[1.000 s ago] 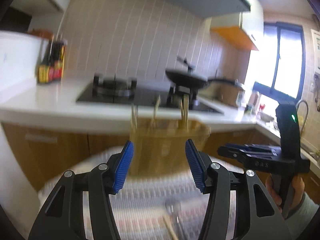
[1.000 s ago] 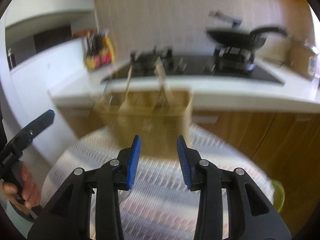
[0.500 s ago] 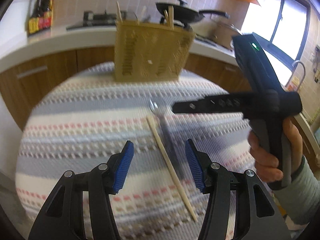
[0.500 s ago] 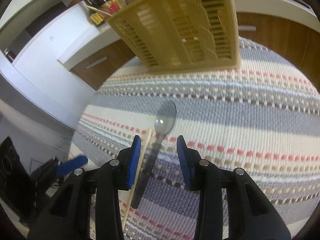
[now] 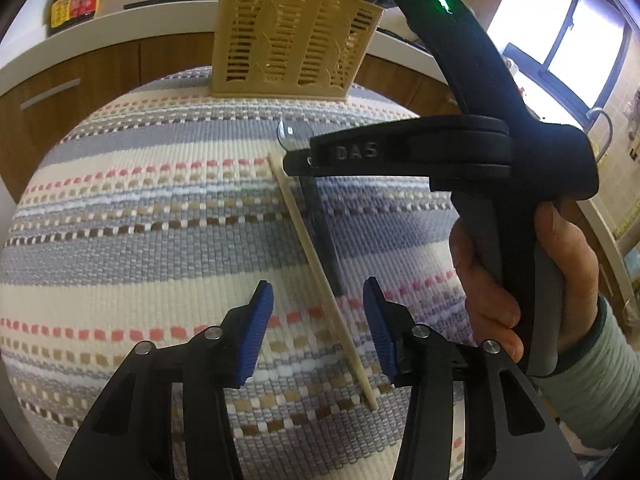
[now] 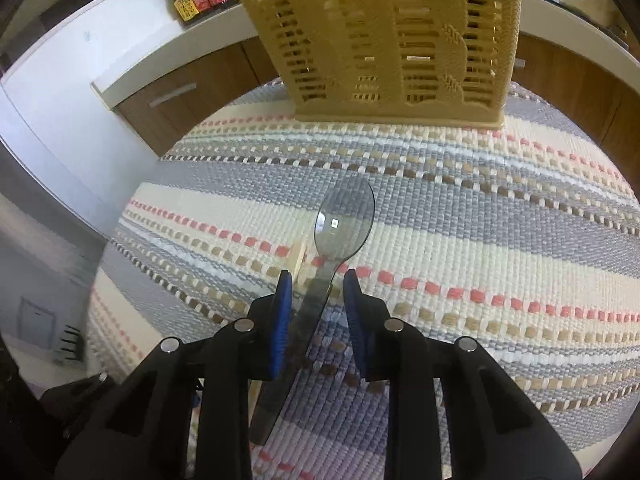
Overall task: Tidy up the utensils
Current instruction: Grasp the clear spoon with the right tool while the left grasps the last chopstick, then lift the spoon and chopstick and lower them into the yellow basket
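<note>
One striped woven mat (image 5: 160, 216) covers the table; one tan slotted utensil basket (image 5: 288, 40) stands at its 12 o'clock edge; one clear grey plastic spoon (image 6: 344, 220) lies mid-mat, one wooden chopstick (image 5: 320, 276) just beside it at 9 o'clock; two grippers: right gripper (image 6: 316, 296) straddles the spoon's handle, jaws narrowing, pads not touching; left gripper (image 5: 318, 312) straddles the chopstick, half-wide, closing, clear of it.
</note>
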Available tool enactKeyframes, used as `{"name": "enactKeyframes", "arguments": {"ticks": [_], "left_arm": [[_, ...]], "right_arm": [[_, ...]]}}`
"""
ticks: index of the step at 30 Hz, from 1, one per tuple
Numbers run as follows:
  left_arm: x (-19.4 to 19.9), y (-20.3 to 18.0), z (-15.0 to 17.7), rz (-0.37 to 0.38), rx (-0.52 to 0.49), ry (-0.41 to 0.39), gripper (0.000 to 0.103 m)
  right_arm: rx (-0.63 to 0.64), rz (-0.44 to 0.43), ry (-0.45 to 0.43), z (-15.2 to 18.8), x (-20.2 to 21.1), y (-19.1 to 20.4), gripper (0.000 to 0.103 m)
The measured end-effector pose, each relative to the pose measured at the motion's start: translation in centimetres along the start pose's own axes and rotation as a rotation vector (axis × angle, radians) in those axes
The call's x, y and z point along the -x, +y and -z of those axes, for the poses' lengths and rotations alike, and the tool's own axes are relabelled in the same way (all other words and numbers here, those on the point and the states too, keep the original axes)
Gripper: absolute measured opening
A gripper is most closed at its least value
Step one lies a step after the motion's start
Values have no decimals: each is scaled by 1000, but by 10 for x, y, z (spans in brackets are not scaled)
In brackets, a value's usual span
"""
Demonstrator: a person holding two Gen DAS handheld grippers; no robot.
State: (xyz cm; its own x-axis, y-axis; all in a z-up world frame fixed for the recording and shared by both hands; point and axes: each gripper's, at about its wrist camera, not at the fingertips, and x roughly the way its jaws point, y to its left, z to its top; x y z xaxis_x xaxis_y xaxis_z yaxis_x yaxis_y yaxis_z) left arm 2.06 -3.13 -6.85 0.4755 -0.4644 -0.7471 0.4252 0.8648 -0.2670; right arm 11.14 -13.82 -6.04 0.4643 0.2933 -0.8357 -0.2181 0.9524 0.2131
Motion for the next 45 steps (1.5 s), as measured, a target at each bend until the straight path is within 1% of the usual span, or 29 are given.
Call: {"name": "enactKeyframes", "arguments": {"ticks": [4,9,11,13,17,18,21,23,25,29,31,34,35,39,42,44,45], "left_arm": [[1,-10,4,-48,-45,-3,44],[1,-24,6,-123,-112,6,44],[1,-25,5,-134,-119,14,44],[0,-22,0,-126,-98,19,44],[-8,-6,-19,-87,-11,30,35],[-11,-2,-24,-77,6,40,34],[-18,3,-35,-73,23,60,31],[-24,1,-43,-95,10,82,31],[-31,-5,-50,-134,-26,116,31],[-43,-15,-59,-199,-82,158,31],[-49,-18,-60,-235,-111,161,25],[-50,-17,-59,-277,-136,155,10],[-51,-16,-59,-287,-138,153,8],[-41,-6,-54,-256,-106,151,4],[-31,5,-49,-240,-73,156,4],[-26,15,-48,-236,-49,156,4],[-25,18,-48,-233,-44,160,4]], "right_arm": [[70,73,-9,4,-3,10,14],[124,111,7,9,-1,13,11],[133,129,16,12,6,6,11],[126,148,28,17,13,-3,11],[59,108,72,25,27,-31,10],[43,93,84,28,31,-39,10],[16,67,111,34,39,-53,10],[0,35,144,37,43,-61,10],[-17,11,179,37,45,-66,10],[-25,-5,240,36,48,-66,11],[-19,-2,251,36,49,-66,11],[-5,18,253,35,46,-59,11],[0,28,251,34,44,-55,11],[54,91,238,38,38,-36,10],[26,107,235,41,40,-39,10],[21,153,223,42,43,-44,10],[22,163,224,43,44,-46,10]]}}
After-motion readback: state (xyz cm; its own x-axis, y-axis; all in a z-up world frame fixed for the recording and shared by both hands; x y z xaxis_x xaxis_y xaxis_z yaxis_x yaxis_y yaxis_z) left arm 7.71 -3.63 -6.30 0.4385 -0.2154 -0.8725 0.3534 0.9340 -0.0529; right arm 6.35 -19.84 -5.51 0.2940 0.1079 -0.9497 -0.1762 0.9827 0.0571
